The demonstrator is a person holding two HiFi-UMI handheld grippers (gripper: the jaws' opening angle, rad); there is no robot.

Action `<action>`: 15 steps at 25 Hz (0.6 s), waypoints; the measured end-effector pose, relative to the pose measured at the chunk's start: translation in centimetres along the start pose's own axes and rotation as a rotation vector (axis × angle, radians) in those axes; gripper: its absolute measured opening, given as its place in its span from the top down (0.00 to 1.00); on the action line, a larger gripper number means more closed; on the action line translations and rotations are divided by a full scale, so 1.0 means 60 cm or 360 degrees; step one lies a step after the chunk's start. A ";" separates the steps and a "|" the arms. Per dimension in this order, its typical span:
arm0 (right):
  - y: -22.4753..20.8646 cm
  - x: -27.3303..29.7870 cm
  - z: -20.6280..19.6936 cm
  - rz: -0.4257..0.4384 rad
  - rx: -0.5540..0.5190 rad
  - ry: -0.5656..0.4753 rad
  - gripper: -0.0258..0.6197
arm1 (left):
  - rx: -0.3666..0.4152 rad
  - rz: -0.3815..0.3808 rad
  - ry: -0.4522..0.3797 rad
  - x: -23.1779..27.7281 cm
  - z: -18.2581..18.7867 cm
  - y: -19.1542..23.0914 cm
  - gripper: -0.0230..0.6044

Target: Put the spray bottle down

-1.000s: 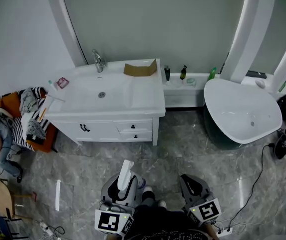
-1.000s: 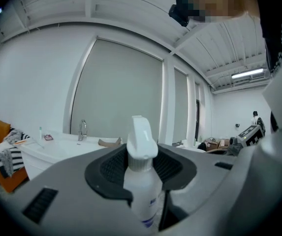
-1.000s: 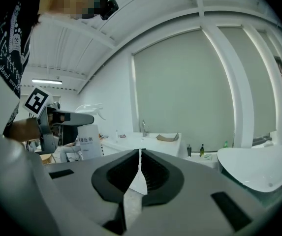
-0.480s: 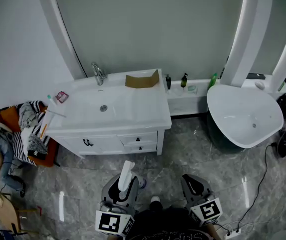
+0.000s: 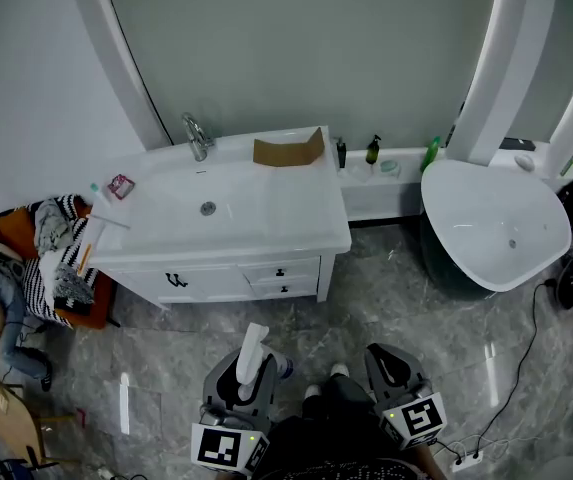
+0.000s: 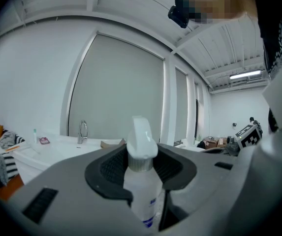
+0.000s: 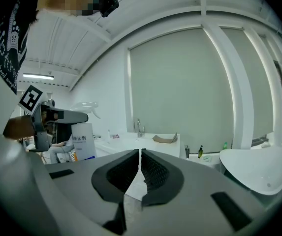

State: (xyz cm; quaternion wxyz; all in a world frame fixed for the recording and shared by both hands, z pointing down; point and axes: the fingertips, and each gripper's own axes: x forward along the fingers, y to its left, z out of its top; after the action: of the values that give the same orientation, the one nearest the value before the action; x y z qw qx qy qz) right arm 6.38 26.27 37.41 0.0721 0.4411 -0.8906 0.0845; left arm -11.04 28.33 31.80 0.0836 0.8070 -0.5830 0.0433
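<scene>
A white spray bottle with a trigger head stands upright between the jaws of my left gripper, low in the head view over the grey marble floor. In the left gripper view the dark pads press the clear bottle just under its white nozzle, so the gripper is shut on it. My right gripper is beside it, to the right, jaws together and holding nothing. The right gripper view shows its pads meeting, and the bottle off to the left.
A white vanity with sink, faucet and a cardboard box stands ahead. A white bathtub is at the right, with small bottles on the ledge between. Clothes lie on an orange seat at left. A cable crosses the floor at right.
The vanity and tub have slid down and grown in the head view as both grippers came closer to them. The grip on the bottle is unchanged.
</scene>
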 end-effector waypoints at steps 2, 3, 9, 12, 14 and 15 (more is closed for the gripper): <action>-0.008 0.012 0.000 0.0003 0.0000 0.0006 0.92 | -0.0004 0.0016 0.0013 0.009 -0.001 0.004 0.72; -0.012 0.019 0.000 0.0005 0.0005 0.0010 0.92 | -0.0007 0.0023 0.0020 0.015 -0.001 0.007 0.72; -0.044 0.080 0.026 0.0061 -0.0007 -0.0005 0.92 | -0.0022 0.0070 0.0037 0.064 0.008 0.022 0.72; -0.076 0.107 0.041 0.0063 -0.0053 -0.0031 0.92 | -0.0030 0.0093 0.0027 0.094 0.014 0.023 0.72; -0.100 0.124 0.054 0.0035 -0.0089 -0.0066 0.92 | -0.0029 0.0106 0.0008 0.114 0.022 0.027 0.72; -0.110 0.134 0.062 0.0020 -0.0095 -0.0087 0.92 | -0.0019 0.0111 -0.0007 0.124 0.026 0.029 0.72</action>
State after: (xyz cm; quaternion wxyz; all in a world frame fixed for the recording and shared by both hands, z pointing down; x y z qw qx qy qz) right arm 6.63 15.33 35.98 0.0602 0.4352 -0.8971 0.0463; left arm -10.38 20.54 31.64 0.0857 0.7857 -0.6112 0.0410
